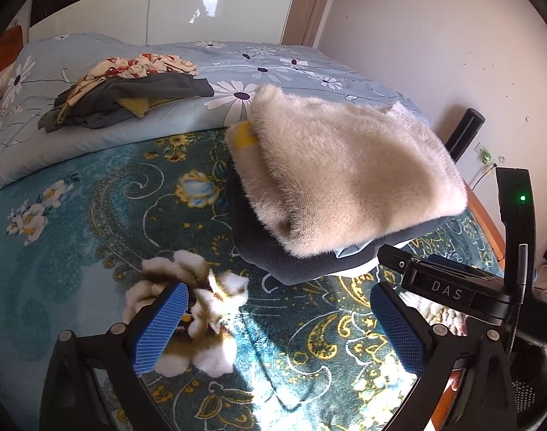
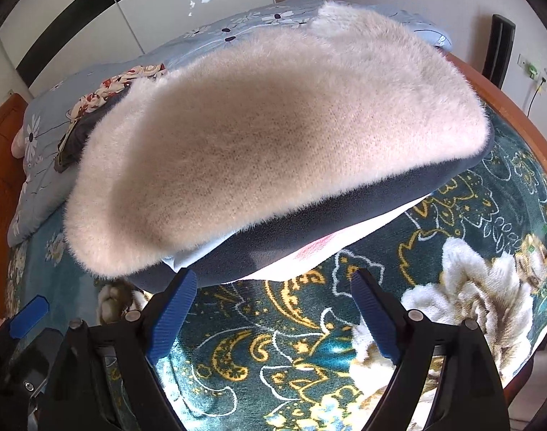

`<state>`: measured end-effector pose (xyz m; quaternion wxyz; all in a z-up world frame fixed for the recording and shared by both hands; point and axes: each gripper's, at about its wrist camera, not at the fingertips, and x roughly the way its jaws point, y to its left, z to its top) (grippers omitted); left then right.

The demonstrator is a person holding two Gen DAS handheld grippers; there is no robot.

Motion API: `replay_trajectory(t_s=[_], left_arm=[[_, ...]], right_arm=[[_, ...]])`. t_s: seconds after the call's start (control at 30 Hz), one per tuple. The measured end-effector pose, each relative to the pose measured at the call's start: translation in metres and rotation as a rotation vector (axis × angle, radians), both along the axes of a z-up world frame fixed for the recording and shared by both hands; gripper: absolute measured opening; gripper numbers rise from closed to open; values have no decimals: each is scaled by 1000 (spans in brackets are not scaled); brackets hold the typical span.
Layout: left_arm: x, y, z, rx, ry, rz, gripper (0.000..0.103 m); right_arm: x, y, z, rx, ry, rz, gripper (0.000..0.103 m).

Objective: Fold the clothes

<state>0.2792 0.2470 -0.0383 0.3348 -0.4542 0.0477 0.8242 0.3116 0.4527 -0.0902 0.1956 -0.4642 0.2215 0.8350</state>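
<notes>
— Clothes, folded ones: a fluffy cream sweater (image 2: 273, 136) lies on top of a navy garment (image 2: 273, 237), and something white and pink (image 2: 309, 251) sits under that. The stack rests on the teal blanket (image 2: 273, 359).

— And the unfolded ones?

— A heap (image 1: 129, 97) beyond the stack, on the floral quilt (image 1: 273, 68).

— The grippers?

— Left gripper (image 1: 284, 327) is spread wide and empty, short of the stack. Right gripper (image 2: 273, 312) is also spread, with its tips just at the stack's near edge.

— How would it handle?

— I'd guess soft, light and floppy, and the fur may slip. Best pinch a hem or corner, not the middle.
</notes>
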Motion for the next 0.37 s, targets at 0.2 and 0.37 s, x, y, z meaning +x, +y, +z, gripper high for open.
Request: replay_trajectory(t_s=[0.2,0.37], left_arm=[[3,1,-3,-7,-20,-13,103],[3,-1,-5,-5,-43,-12,103]], right_arm=[[-1,3,2,24,-17,-18,89],[-2,1,-2,24,-31,-21,89]])
